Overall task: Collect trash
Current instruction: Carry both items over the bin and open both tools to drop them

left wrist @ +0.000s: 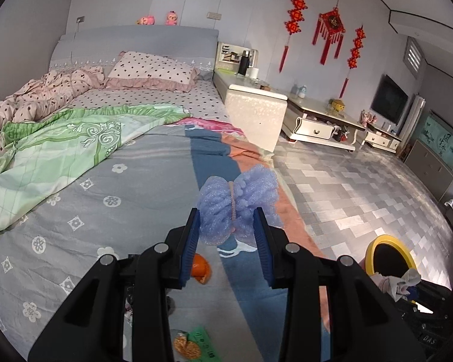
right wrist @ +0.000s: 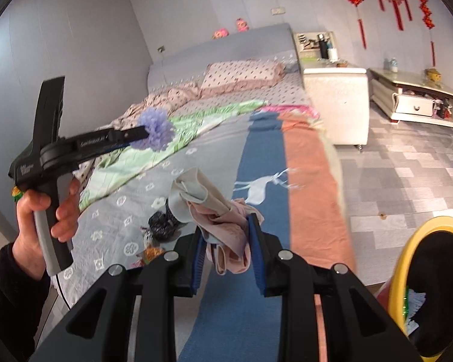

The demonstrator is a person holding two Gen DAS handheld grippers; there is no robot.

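Foam mesh [left wrist: 237, 205] — lilac, netted, cinched — in left tool [left wrist: 228, 229].

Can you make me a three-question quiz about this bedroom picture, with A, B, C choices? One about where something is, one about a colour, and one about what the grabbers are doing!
1. Where is the orange peel?
A. on the bed
B. on the floor
C. in the bin

2. What colour is the trash bin rim?
A. red
B. yellow
C. green

3. What is the right gripper doing?
A. hanging open with nothing in it
B. squeezing crumpled wrappers
C. holding a bottle

Answers:
1 A, it lies on the bedsheet.
2 B, a bright yellow ring.
3 B, its fingers pinch them, as the left gripper pinches the purple foam net.
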